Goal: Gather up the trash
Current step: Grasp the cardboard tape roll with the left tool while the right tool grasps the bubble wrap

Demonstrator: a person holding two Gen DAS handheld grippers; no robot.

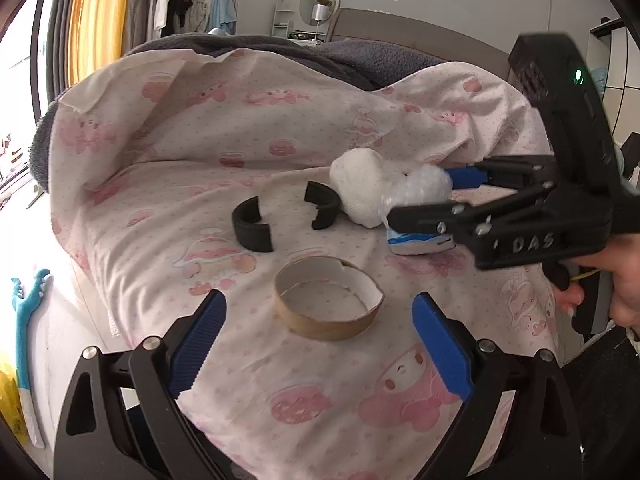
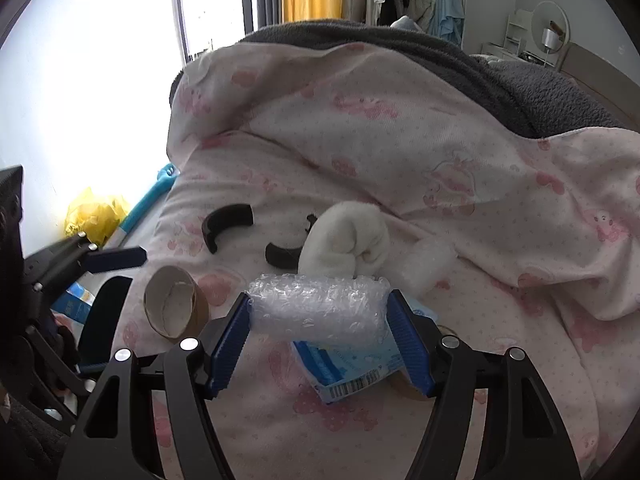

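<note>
Bubble wrap [image 2: 320,306] sits clamped between my right fingers [image 2: 406,330] above the pink bed cover [image 2: 500,208], left fingers [image 1: 202,334] spread wide around the cardboard ring [image 1: 328,298].

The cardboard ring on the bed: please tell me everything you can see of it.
The short brown cardboard ring, white inside, looks like a slice of a tape core. Its upper edge is torn and uneven. It lies flat, opening upward, on the pink patterned bedsheet, alone, just ahead of the open left gripper, whose blue fingers do not touch it.
</note>
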